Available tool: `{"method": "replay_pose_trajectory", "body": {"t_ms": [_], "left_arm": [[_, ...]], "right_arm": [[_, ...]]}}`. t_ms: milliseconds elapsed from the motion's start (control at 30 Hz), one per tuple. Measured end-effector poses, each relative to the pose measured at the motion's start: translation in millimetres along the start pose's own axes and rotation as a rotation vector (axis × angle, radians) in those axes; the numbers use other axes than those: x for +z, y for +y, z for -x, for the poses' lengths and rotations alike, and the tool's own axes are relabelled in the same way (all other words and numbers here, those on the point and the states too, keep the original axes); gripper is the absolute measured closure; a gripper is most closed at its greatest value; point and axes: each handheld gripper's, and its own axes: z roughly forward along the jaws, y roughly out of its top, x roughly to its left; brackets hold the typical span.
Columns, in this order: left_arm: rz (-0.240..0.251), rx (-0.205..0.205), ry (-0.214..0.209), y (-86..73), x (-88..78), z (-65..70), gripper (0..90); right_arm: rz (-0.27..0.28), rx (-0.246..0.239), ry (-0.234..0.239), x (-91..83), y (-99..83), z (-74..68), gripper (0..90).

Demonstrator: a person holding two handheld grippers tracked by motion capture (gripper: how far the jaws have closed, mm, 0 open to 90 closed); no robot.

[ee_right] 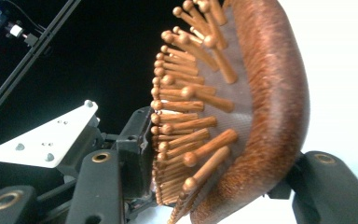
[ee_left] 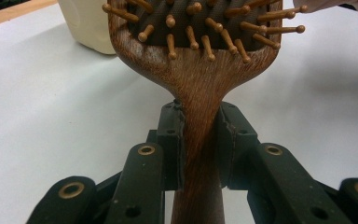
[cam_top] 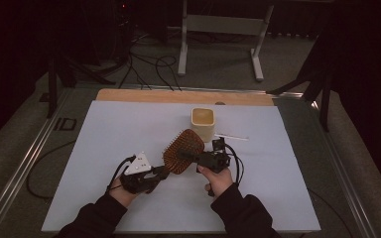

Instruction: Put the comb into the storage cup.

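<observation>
A wooden paddle hairbrush (cam_top: 183, 148) with wooden pins is held above the white mat (cam_top: 104, 144), pins facing up. My left gripper (cam_top: 161, 172) is shut on its handle; in the left gripper view the jaws of the left gripper (ee_left: 200, 135) pinch the narrow neck of the hairbrush (ee_left: 198, 84). My right gripper (cam_top: 184, 155) reaches in from the right. In the right gripper view the right gripper (ee_right: 219, 154) has one jaw against the pins and the other against the back of the hairbrush (ee_right: 265, 107). The left gripper's grey plate (ee_right: 42, 135) shows beyond.
A cream square container (cam_top: 203, 123) stands open just behind the brush, and its wall (ee_left: 86, 23) is near the brush head. A thin white stick (cam_top: 230, 136) lies to its right. A wooden table edge (cam_top: 178, 96) borders the mat's far side, with cables (cam_top: 154, 64) on the floor beyond.
</observation>
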Motion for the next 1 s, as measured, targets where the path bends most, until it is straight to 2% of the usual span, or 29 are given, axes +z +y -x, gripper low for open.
{"method": "replay_pose_trajectory", "body": {"t_ms": [167,233,300,400,500,567,667,867,1000], "left_arm": [[0.006,0.010,0.008,0.5,0.2,1.4,73.8],[0.007,0.006,-0.003,1.2,0.8,0.9,73.5],[0.011,0.010,-0.003,1.6,0.5,0.6,72.7],[0.005,0.004,-0.013,3.4,-1.4,0.7,61.1],[-0.007,-0.030,-0.025,1.8,-2.0,-3.7,53.9],[-0.001,-0.053,-0.035,0.7,-3.2,-6.7,53.9],[0.002,-0.062,-0.032,0.8,-6.1,-9.5,51.0],[-0.007,-0.070,-0.044,-0.2,-8.1,-11.9,43.2],[-0.014,-0.072,-0.034,-1.4,-9.6,-12.6,37.9]], "right_arm": [[0.002,-0.008,0.004,-1.7,0.4,-0.4,51.2],[0.004,-0.009,-0.001,-2.2,1.3,-2.4,52.1],[0.006,-0.039,-0.013,-2.8,2.7,-6.4,53.0],[0.028,-0.108,-0.048,-5.9,7.1,-13.8,53.3],[0.043,-0.131,-0.063,-11.7,13.4,-16.7,53.6],[0.051,-0.157,-0.080,-16.0,18.2,-19.4,53.6],[0.061,-0.176,-0.084,-21.7,23.8,-21.7,53.6],[0.076,-0.217,-0.098,-30.7,33.5,-27.4,53.5],[0.090,-0.237,-0.105,-37.5,39.9,-31.0,53.5]]}}
